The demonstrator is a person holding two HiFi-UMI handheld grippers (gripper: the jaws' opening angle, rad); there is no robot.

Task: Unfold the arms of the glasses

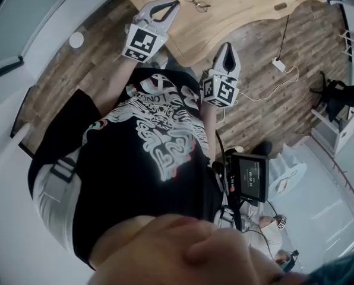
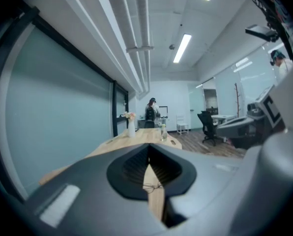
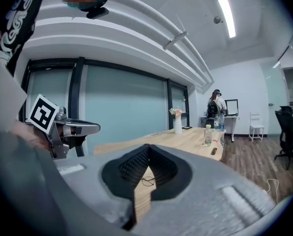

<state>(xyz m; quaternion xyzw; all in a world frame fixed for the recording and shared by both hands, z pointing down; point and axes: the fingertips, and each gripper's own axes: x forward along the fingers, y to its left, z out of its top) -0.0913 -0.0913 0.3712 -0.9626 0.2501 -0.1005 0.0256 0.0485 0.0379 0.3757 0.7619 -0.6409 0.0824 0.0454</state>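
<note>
Left gripper (image 1: 176, 3) and right gripper (image 1: 227, 46), jaws closed, hover short of glasses (image 1: 196, 0).

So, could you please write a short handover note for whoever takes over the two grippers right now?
Left gripper: shut, empty, in the air by the table's edge.
Right gripper: shut, empty, held further back from the glasses.
Thin wire-framed round glasses: lying on the light wooden table, ahead of both grippers, untouched; too small to tell whether the arms are folded.
Done: nothing visible.
Left: open the jaws, reach the glasses, unfold both arms.
</note>
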